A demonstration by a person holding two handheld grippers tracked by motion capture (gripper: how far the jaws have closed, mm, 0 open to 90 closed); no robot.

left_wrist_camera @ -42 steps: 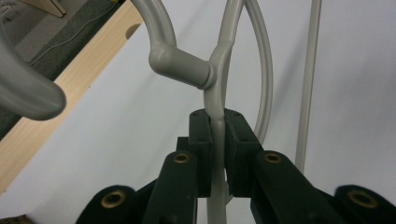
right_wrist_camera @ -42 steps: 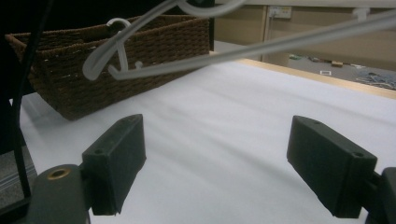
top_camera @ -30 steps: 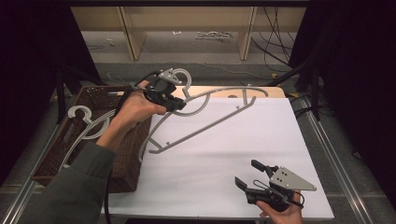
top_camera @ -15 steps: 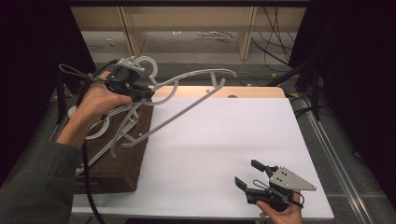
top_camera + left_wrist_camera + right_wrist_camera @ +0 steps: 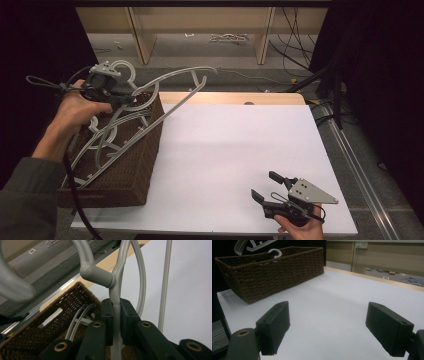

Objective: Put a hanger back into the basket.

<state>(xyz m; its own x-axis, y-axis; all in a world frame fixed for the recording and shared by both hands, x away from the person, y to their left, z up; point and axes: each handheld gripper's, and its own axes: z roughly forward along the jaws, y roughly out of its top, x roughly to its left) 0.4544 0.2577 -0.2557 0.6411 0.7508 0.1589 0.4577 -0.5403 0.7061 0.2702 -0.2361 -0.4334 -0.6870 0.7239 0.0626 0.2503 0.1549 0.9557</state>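
High view first: the left gripper point(image 5: 131, 98) is held up over the far end of a brown wicker basket point(image 5: 135, 170) that sits at the left edge of the white table point(image 5: 235, 150). Its jaws are clamped on a grey plastic hanger point(image 5: 172, 82), gripping it just below the hook. The hanger is lifted and tilted, its hook rising by the gripper at the far left and its long bars reaching out to the right over the basket's far corner and the table's far edge. More grey hangers point(image 5: 107, 142) lie piled inside the basket (how many, I cannot tell).

Left gripper view shows the grip closely: the two black pads point(image 5: 128, 317) press from either side on the hanger's stem point(image 5: 115, 302), with the neck and hook curving off above them. Below and to the left is the basket's woven rim point(image 5: 75, 291), with other hanger bars inside.

At the near right corner of the table, the right gripper point(image 5: 267, 186) rests low in the person's right hand point(image 5: 300, 227), well apart from the basket. Its jaws stand wide apart with nothing between them. Right gripper view shows both black pads point(image 5: 275, 323) spread over bare white tabletop, with the basket point(image 5: 269, 272) far off on the left and hanger hooks poking above its rim.
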